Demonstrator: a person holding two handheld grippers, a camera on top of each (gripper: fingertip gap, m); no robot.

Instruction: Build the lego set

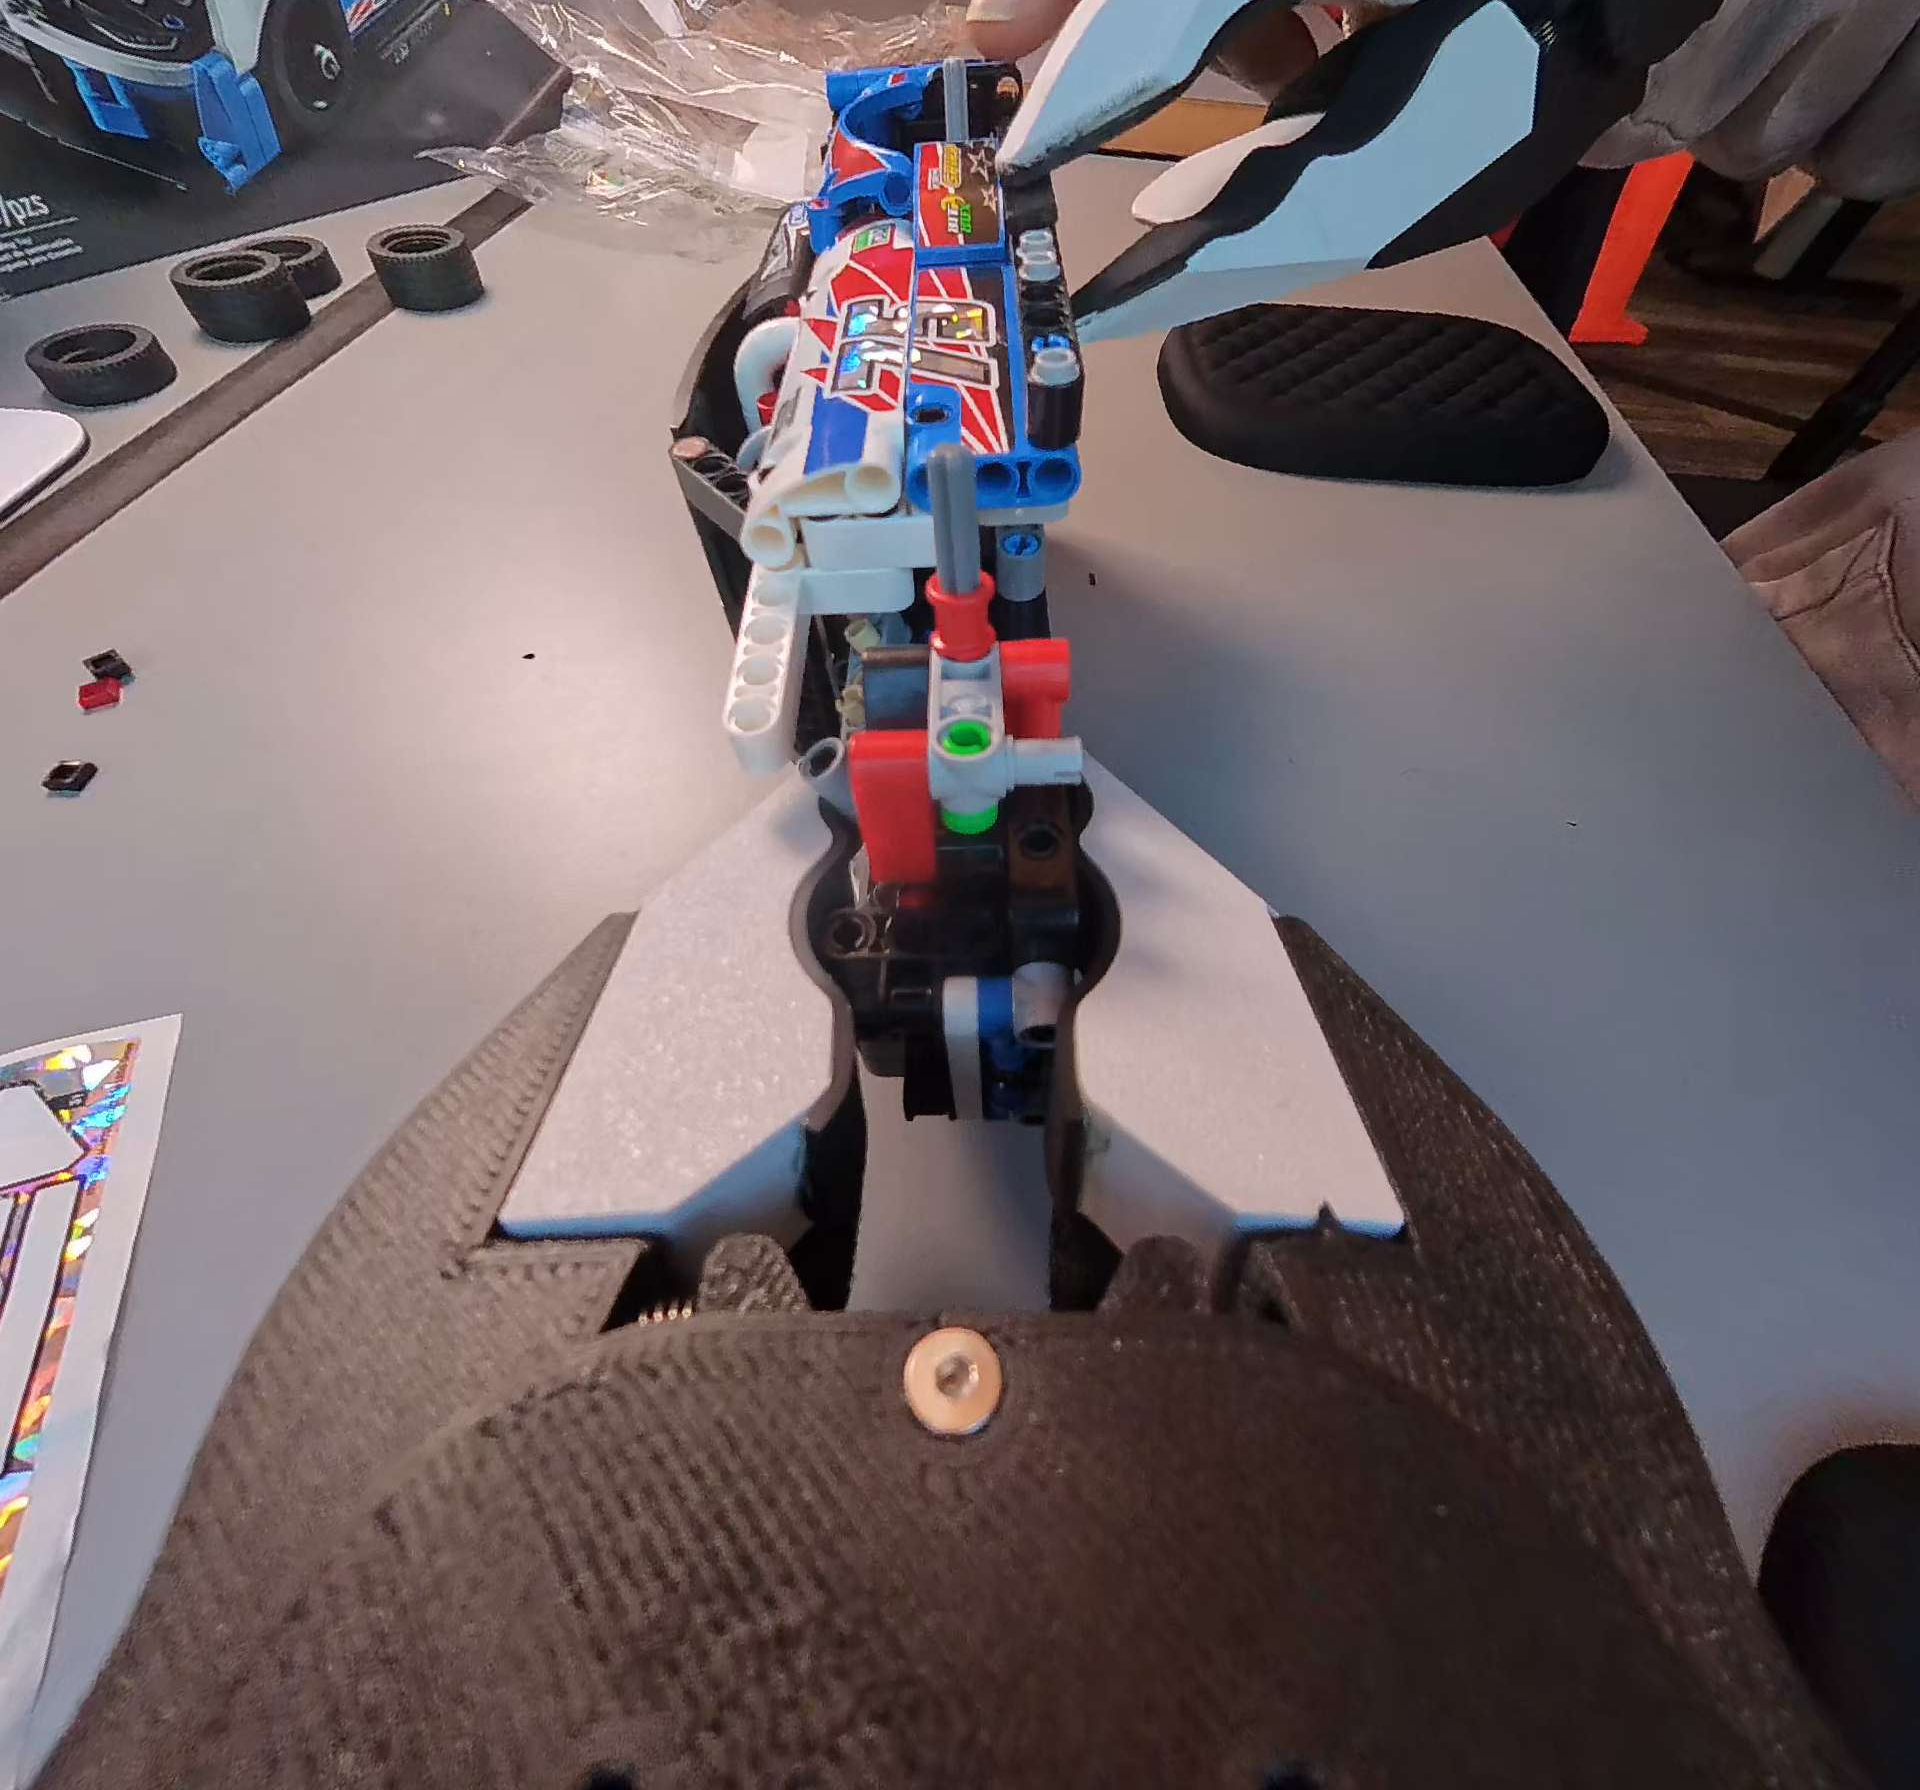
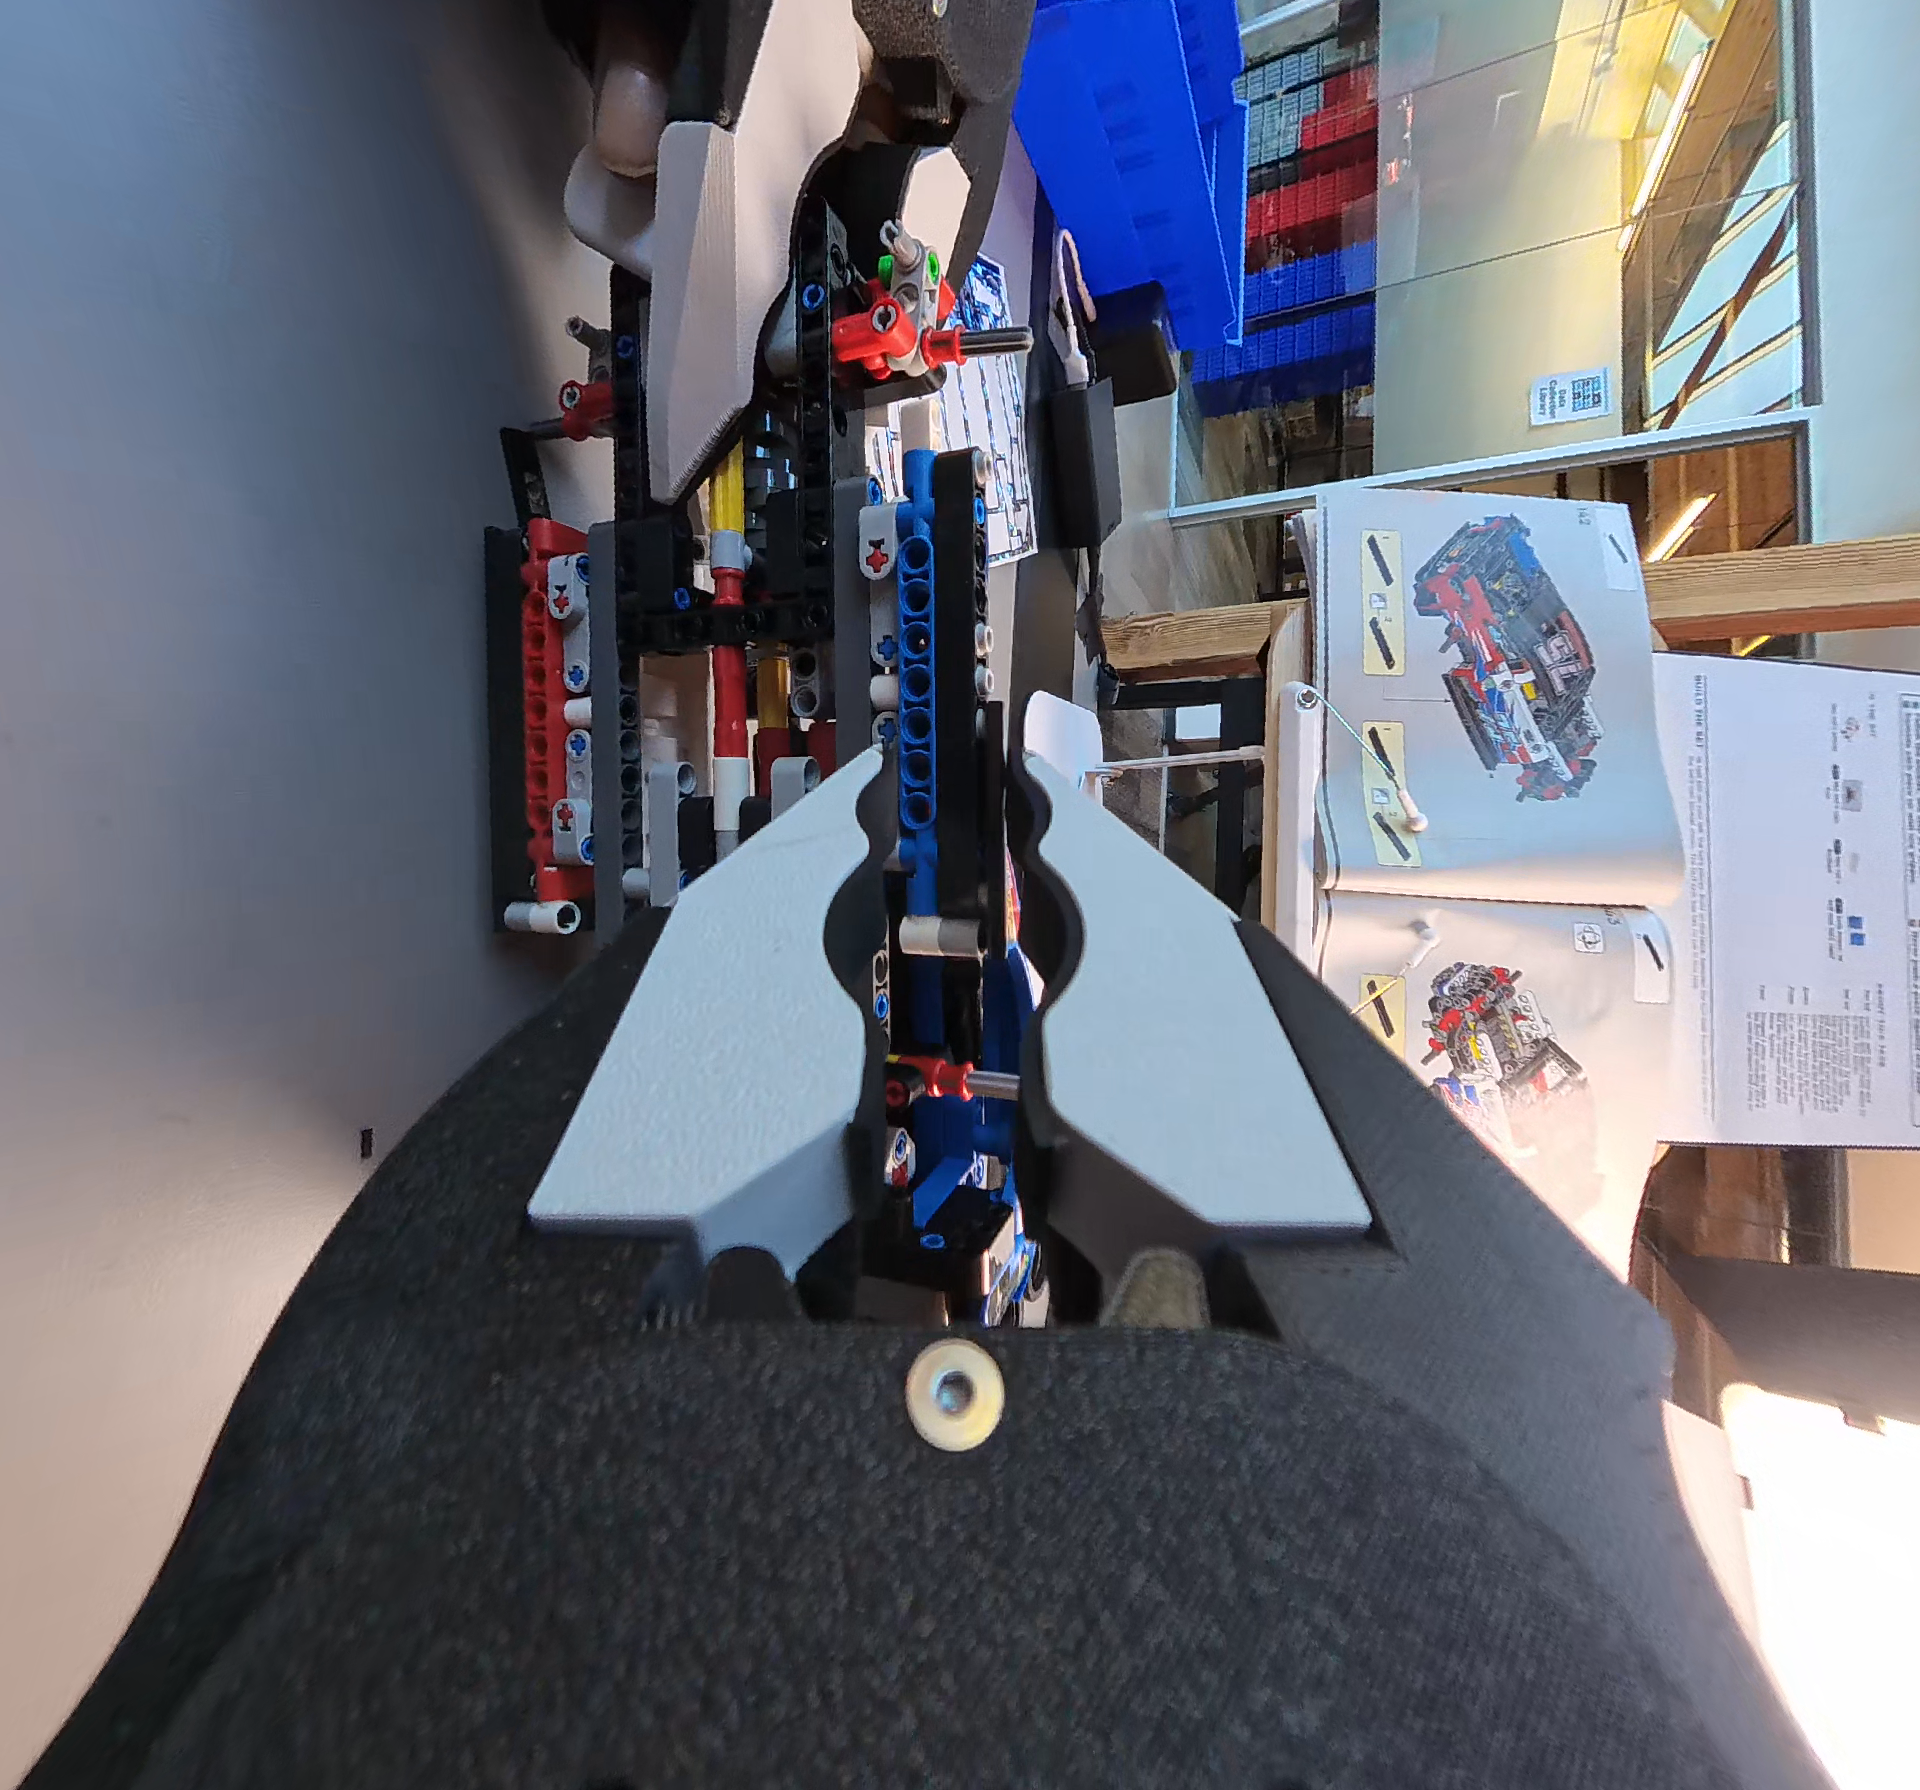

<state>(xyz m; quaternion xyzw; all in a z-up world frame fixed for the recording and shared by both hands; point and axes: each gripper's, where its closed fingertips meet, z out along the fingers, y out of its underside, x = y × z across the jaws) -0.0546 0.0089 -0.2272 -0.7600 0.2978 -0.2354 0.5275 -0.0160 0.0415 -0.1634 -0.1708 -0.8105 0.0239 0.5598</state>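
The left gripper point(image 1: 956, 919) jaws clench the near end of the lego car point(image 1: 914, 358), whose long axis runs straight ahead, turned on its side above the desk point(image 1: 416, 545). At its far end, the right gripper point(image 2: 945, 857) jaws grasp its blue-and-black side beam.

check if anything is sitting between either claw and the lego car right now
Nothing visible does. The left claw is already shut on one end of the lego car, and the right claw is closed on the black beam along its side, so both are in contact. The loose tires lie well off to the side.
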